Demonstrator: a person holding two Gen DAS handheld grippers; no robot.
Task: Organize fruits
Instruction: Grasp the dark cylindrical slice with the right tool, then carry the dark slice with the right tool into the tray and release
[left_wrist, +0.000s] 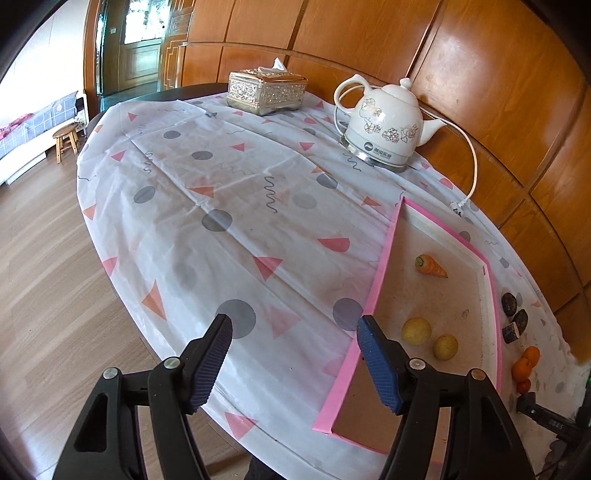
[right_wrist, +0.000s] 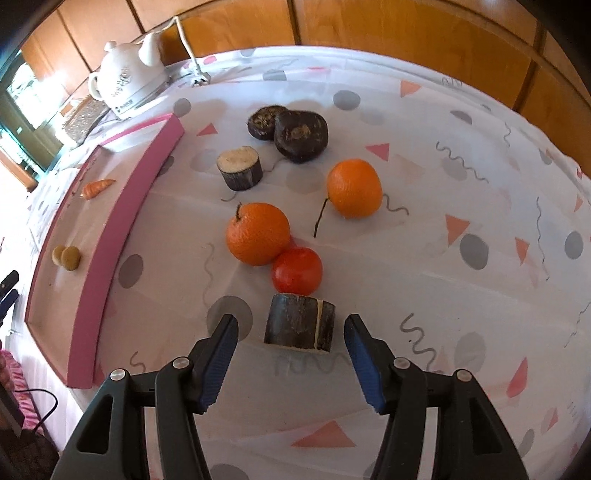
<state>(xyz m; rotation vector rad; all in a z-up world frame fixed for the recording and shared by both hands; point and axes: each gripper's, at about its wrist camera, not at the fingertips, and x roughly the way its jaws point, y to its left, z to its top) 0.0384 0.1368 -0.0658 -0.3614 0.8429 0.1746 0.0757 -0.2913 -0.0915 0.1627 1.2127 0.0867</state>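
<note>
A pink-rimmed tray (left_wrist: 373, 291) lies on the table and holds a carrot (left_wrist: 430, 266) and two yellow fruits (left_wrist: 416, 331). In the right wrist view the tray (right_wrist: 110, 236) is at left. On the cloth lie two oranges (right_wrist: 258, 233) (right_wrist: 354, 188), a red tomato (right_wrist: 297, 270), two dark round pieces (right_wrist: 301, 136) and two dark cut cylinders (right_wrist: 300, 328) (right_wrist: 240, 168). My right gripper (right_wrist: 291, 332) is open, its jaws either side of the near cylinder without touching it. My left gripper (left_wrist: 295, 332) is open and empty above the cloth, left of the tray.
A white electric kettle (left_wrist: 384, 122) with its cord and a silver tissue box (left_wrist: 266, 91) stand at the table's far side by the wooden wall. The table edge and wooden floor lie to the left. A small stool (left_wrist: 66, 138) stands on the floor.
</note>
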